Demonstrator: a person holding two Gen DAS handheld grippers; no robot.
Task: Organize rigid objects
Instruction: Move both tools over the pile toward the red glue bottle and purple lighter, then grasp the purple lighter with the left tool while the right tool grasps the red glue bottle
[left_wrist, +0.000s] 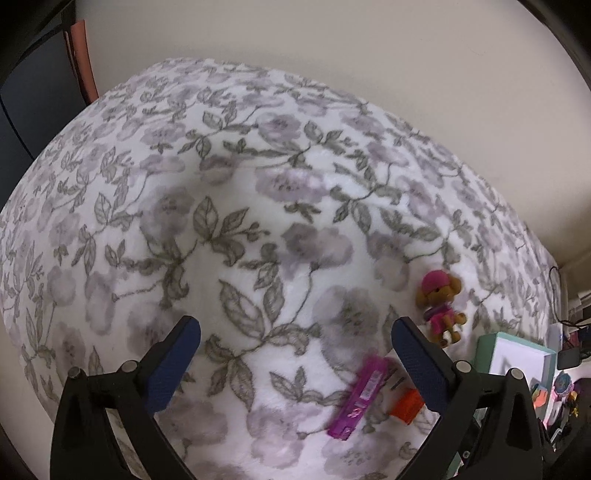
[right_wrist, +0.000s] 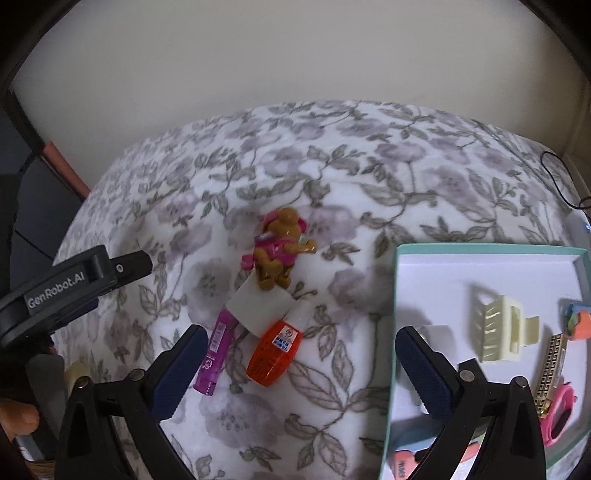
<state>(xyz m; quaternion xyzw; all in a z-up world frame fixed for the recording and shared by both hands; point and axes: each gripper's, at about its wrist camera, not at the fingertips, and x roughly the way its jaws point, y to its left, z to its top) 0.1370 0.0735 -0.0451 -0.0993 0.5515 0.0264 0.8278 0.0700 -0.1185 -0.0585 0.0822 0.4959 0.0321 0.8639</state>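
Observation:
A brown toy dog in pink (right_wrist: 280, 251) (left_wrist: 441, 308) lies on the floral blanket. Beside it lie a white block (right_wrist: 258, 304), an orange glue bottle (right_wrist: 275, 349) (left_wrist: 406, 404) and a purple tube (right_wrist: 216, 356) (left_wrist: 360, 397). My right gripper (right_wrist: 299, 345) is open and empty, above the bottle and tube. My left gripper (left_wrist: 295, 336) is open and empty, to the left of these objects; its body shows in the right wrist view (right_wrist: 74, 288). A teal-rimmed white box (right_wrist: 395, 332) (left_wrist: 517, 356) at the right holds a cream hair clip (right_wrist: 498, 326), a gold patterned piece (right_wrist: 550, 373) and a pink item (right_wrist: 561, 410).
The floral blanket (left_wrist: 258, 221) covers a soft raised surface against a pale wall. Dark furniture stands at the left (left_wrist: 33, 96). A black cable (right_wrist: 557, 177) and cluttered small items (left_wrist: 565, 387) lie at the far right.

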